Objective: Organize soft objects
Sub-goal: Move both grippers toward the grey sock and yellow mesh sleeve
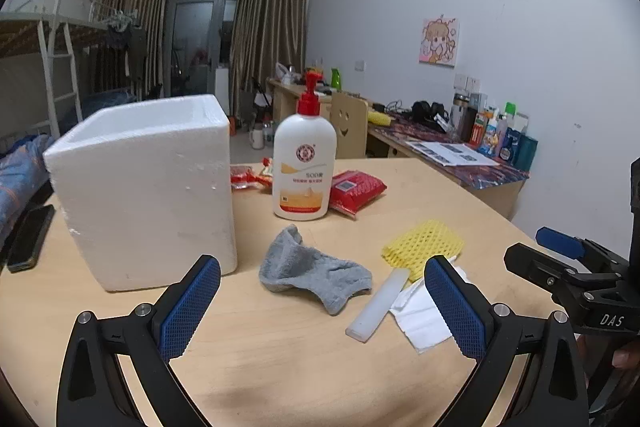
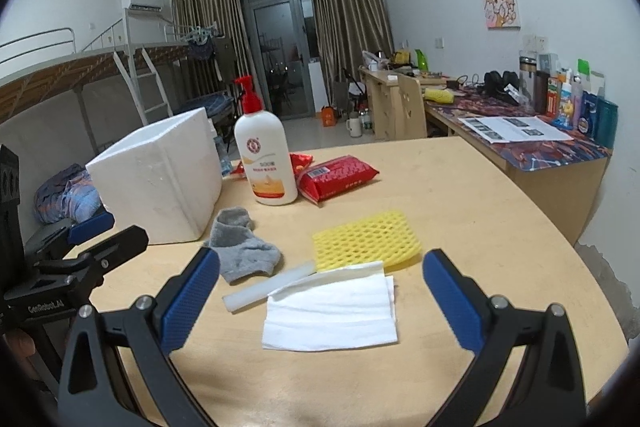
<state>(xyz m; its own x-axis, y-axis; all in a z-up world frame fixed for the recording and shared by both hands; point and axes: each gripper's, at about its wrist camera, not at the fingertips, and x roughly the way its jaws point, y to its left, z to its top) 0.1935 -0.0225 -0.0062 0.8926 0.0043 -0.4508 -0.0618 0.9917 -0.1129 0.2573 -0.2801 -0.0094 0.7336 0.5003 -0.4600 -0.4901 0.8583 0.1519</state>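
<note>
A grey sock [image 1: 310,269] [image 2: 242,245] lies crumpled on the wooden table [image 1: 280,367] [image 2: 460,187], right of a white foam box [image 1: 144,187] [image 2: 160,175]. A yellow foam net [image 1: 424,243] [image 2: 366,239], a white tissue [image 1: 420,311] [image 2: 332,311] and a translucent white stick [image 1: 378,299] [image 2: 268,289] lie close together. My left gripper [image 1: 322,305] is open and empty, just short of the sock. My right gripper [image 2: 320,301] is open and empty over the tissue. Each gripper shows at the other view's edge, the right one in the left wrist view [image 1: 560,259], the left one in the right wrist view [image 2: 100,239].
A white pump bottle with a red top [image 1: 304,163] [image 2: 264,155] stands behind the sock, with red packets [image 1: 356,189] [image 2: 340,177] beside it. A dark phone [image 1: 30,237] lies left of the box. A cluttered desk [image 2: 540,143] stands at the right wall.
</note>
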